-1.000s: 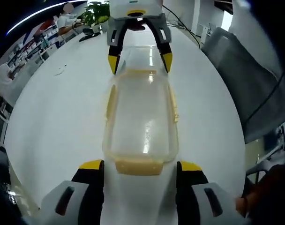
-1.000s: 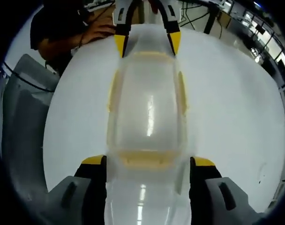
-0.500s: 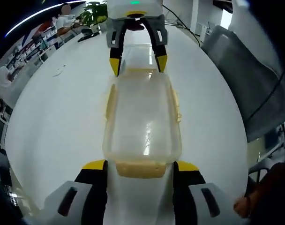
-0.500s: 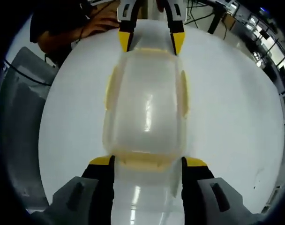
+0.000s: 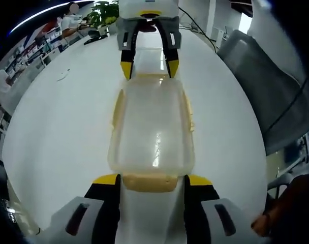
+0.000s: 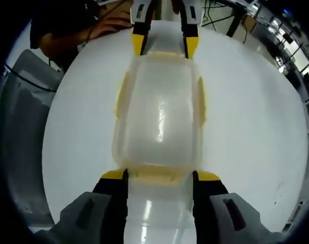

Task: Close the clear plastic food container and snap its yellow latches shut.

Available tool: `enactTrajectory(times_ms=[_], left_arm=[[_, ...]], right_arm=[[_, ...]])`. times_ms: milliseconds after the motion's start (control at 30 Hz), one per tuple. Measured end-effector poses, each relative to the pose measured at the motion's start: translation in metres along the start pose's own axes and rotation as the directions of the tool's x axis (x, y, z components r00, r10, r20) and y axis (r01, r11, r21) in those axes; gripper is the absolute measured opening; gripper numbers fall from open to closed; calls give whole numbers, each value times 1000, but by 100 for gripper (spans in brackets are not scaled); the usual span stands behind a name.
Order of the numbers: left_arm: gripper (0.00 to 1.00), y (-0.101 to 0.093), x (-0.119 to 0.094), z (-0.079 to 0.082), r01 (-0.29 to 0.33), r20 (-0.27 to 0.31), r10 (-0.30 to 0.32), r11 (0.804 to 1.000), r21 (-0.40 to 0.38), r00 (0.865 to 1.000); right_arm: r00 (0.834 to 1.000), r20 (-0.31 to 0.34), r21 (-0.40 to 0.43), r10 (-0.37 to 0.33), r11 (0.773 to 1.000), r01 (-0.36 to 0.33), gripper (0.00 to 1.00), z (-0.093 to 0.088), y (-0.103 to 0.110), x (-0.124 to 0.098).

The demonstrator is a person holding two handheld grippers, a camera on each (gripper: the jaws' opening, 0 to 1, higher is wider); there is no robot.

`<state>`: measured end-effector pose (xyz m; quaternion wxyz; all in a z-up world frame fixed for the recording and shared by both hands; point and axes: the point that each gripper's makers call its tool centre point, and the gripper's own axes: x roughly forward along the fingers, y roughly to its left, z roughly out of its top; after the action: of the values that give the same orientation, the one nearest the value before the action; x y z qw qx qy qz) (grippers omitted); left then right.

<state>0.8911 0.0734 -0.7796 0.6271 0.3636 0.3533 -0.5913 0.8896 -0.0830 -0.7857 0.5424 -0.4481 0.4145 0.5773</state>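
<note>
The clear rectangular plastic food container, lid already on, is lying on the round white table. The left gripper and right gripper are bracketing its opposite end yellow latches, jaws parted; whether they are gripping cannot be told. Latch snapping appears to remain

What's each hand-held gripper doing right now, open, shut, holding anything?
Left hand-held gripper: jaws partly open, flanking the yellow end latch of the clear plastic food container; a grip cannot be told.
Right hand-held gripper: same at the opposite end latch.
</note>
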Motion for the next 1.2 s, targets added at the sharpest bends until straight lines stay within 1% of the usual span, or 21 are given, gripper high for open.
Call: enactTrajectory(times_ms=[67,133,200,500,800,1000,1100,1200], left_arm=[[40,0,-1,-1,-3,-2,3,1000,-3,1000],[34,-1,-2,0,-2,4,2,1000,6,1000],[35,-1,-2,1,-3,3,3,1000,2,1000],[34,-3,-2,5,-8,1,8,1000,3,1000],[33,0,-2,3,-8,0,8,1000,-4,1000],[33,3,-2,2,-17,-18,17,1000,2,1000],[33,2,-3,1,-15,-35,15,1000,2,999],[33,1,-8,3,-15,-38,15,1000,-3,999]], right_arm=[[1000,-2,4,-2,1000,2,40,-1,0,-1],[1000,-2,-12,-3,1000,3,38,-2,1,-1],[1000,0,-15,-3,1000,3,38,-2,-2,0],[1000,-3,-14,-2,1000,2,38,-4,-1,-2],[1000,0,0,2,1000,-2,37,-5,1,-4],[1000,3,12,7,1000,-7,37,-4,2,-5],[1000,7,16,11,1000,-11,36,-3,0,-5],[1000,9,13,12,1000,-12,36,-2,-3,-6]])
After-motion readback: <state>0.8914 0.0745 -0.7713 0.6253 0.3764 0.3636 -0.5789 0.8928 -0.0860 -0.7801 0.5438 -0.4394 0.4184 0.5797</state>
